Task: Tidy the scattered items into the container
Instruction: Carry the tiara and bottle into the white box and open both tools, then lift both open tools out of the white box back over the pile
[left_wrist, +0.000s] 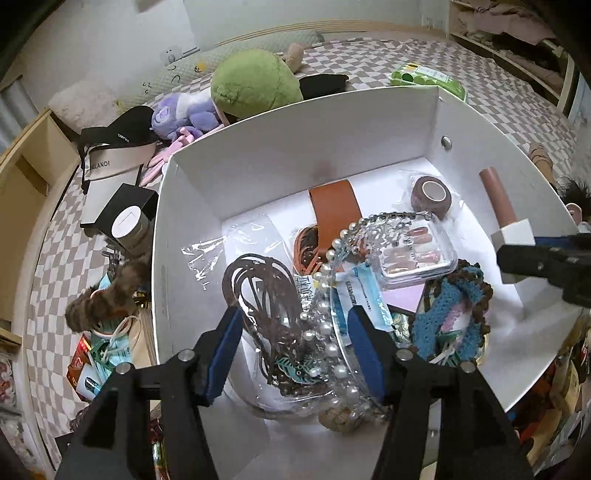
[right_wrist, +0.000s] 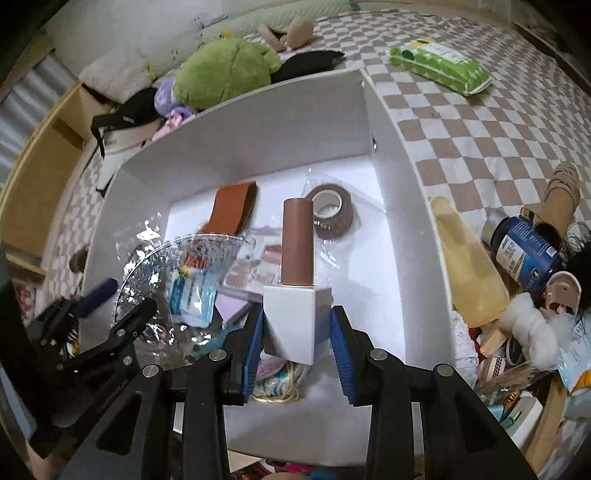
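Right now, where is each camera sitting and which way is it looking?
Left wrist: sits on the left gripper, looks down into the white box at a bagged pearl necklace; its blue fingers show, open.
Right wrist: sits on the right gripper, looks into the same box; its fingers grip a bottle.
Both share: box, bottle, tape roll, green plush.

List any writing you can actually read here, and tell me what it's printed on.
"GLANDI", first letters hidden: white bag left of the white box.
Black strap above it: white lettering, too small to read.
Blue-and-white packet in the box: blurred.
Dark blue can and green wipes pack: unreadable.
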